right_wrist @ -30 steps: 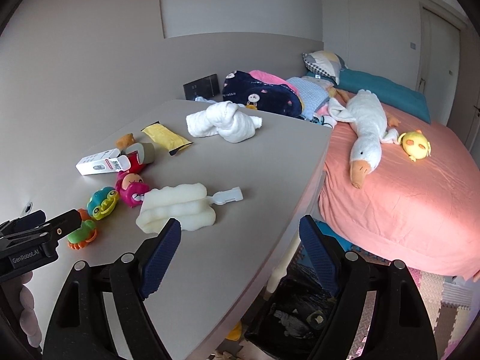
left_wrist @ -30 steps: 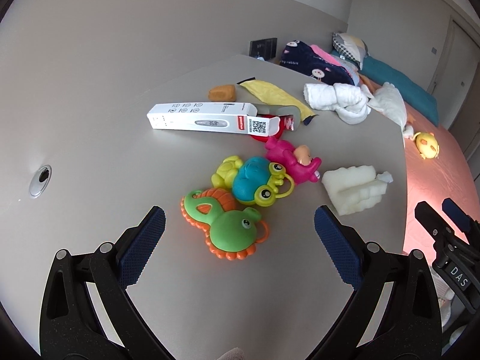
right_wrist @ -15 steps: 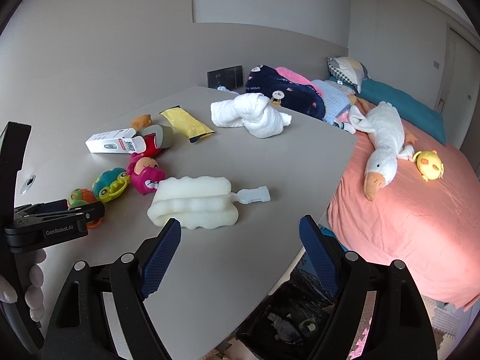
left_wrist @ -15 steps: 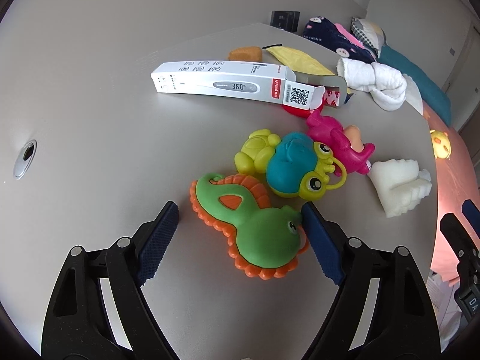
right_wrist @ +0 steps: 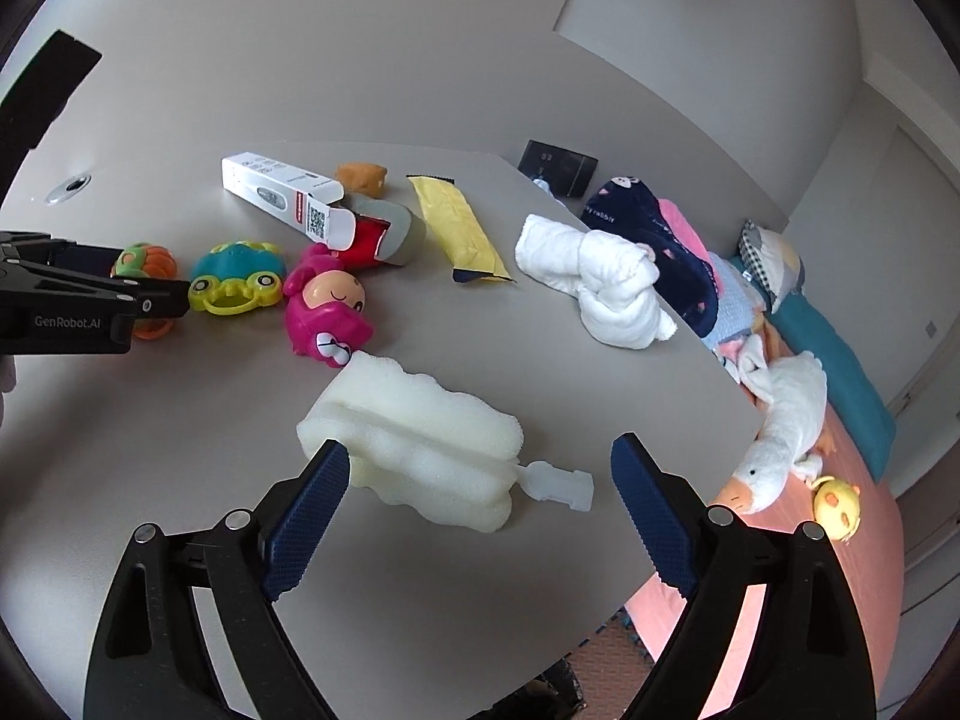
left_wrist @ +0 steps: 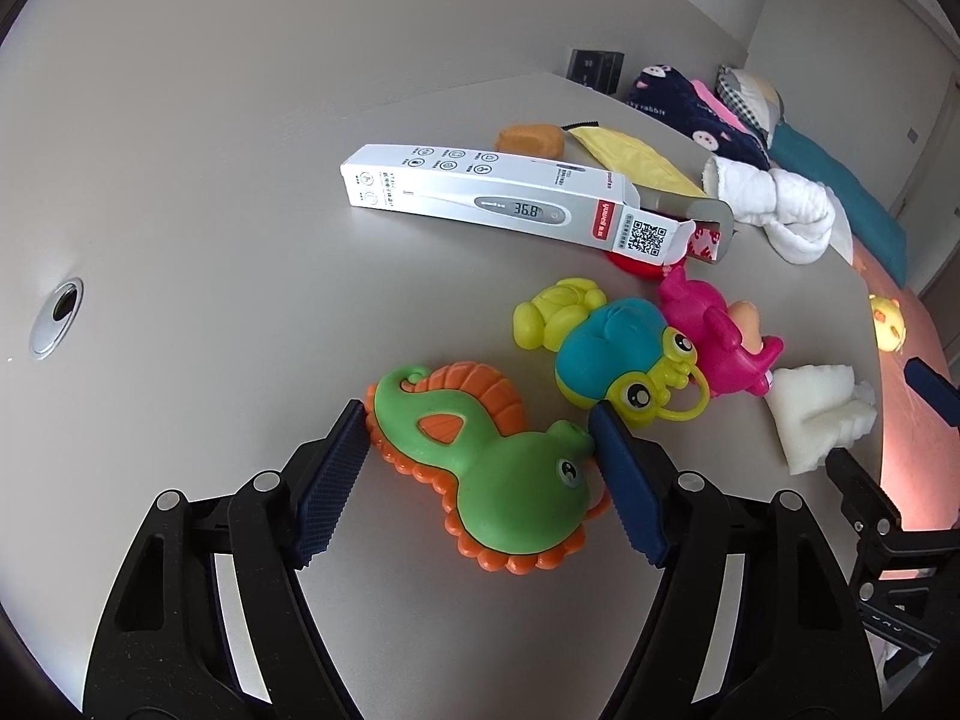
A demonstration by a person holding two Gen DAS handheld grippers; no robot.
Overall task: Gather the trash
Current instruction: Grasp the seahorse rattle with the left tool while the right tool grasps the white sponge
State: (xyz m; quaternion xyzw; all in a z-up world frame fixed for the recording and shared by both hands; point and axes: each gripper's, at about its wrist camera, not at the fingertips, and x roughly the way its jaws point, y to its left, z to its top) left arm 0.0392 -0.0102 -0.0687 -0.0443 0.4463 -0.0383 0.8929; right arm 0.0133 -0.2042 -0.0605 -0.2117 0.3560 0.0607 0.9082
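Observation:
A green and orange seahorse toy (left_wrist: 498, 456) lies flat on the grey table (left_wrist: 198, 276). My left gripper (left_wrist: 480, 480) straddles it with jaws closing, its blue pads at the tail and snout but not clamped. A white foam sponge (right_wrist: 420, 450) with a plastic handle lies near the table's edge. My right gripper (right_wrist: 480, 510) is over its near end, jaws opening, with the sponge partly between them. A white thermometer box (left_wrist: 480, 198), a yellow wrapper (left_wrist: 636, 156) and a red pouch (right_wrist: 366, 240) lie further back.
A blue-yellow turtle toy (left_wrist: 612, 354) and a pink doll toy (left_wrist: 714, 330) sit beside the seahorse. A rolled white towel (right_wrist: 606, 288) lies towards the far edge. Beyond the table's edge (right_wrist: 708, 438) is a bed with a plush duck (right_wrist: 780, 438). A cable hole (left_wrist: 57, 324) is at the left.
My left gripper came forward and down over the seahorse and its jaws narrowed around it. My right gripper rolled, moved in on the foam sponge and widened.

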